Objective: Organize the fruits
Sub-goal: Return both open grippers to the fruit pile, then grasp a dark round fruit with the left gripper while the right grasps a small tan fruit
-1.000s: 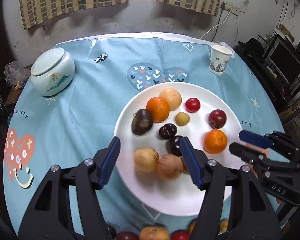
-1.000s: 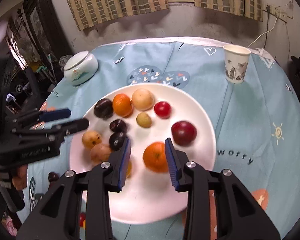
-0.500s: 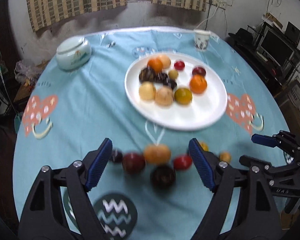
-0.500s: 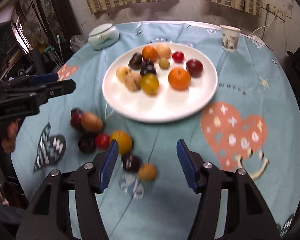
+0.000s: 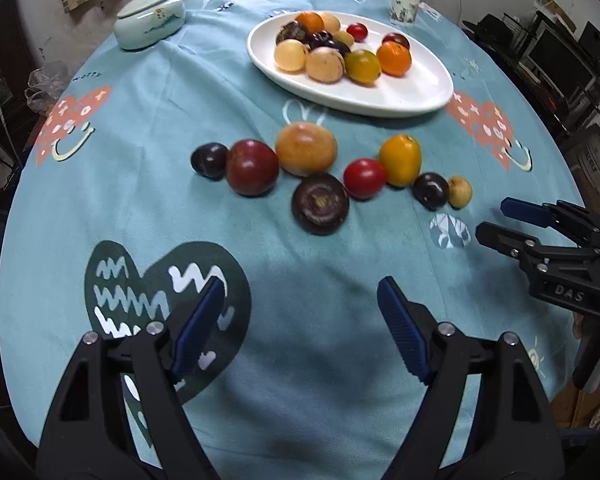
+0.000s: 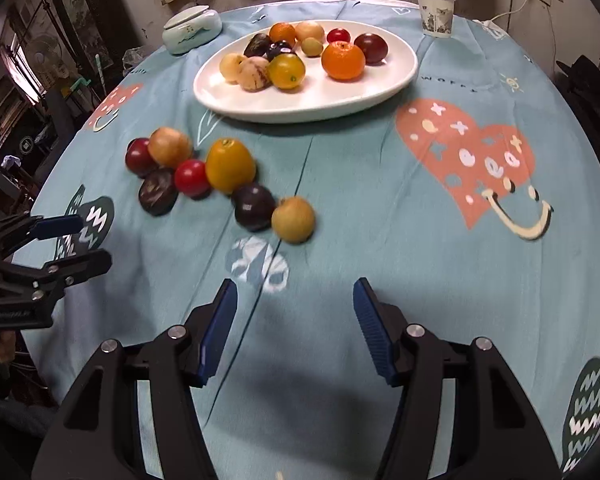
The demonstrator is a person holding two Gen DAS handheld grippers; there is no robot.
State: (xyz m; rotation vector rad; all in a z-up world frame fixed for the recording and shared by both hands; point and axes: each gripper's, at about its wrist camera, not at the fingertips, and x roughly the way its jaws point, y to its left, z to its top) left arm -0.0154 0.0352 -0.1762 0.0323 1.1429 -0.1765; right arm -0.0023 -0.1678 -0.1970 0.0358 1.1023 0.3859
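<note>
Loose fruit beside a filled plate

Eight fruits (image 5: 306, 150) lie clustered on the counter (image 5: 140, 208), just before the white plate (image 5: 412, 92) of fruit; left tool (image 5: 300, 332) and right tool (image 6: 292, 326) hover near them, both gaping, gripping nothing.

Both grippers now sit back near the table's near edge, away from the plate (image 5: 420, 92); the left gripper (image 5: 300, 328) and right gripper (image 6: 294, 328) gape wider, empty.

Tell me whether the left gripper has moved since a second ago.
Yes. The left gripper has pulled back toward the person: the white plate, earlier between its fingers, now lies far ahead, beyond the loose fruits.
</note>
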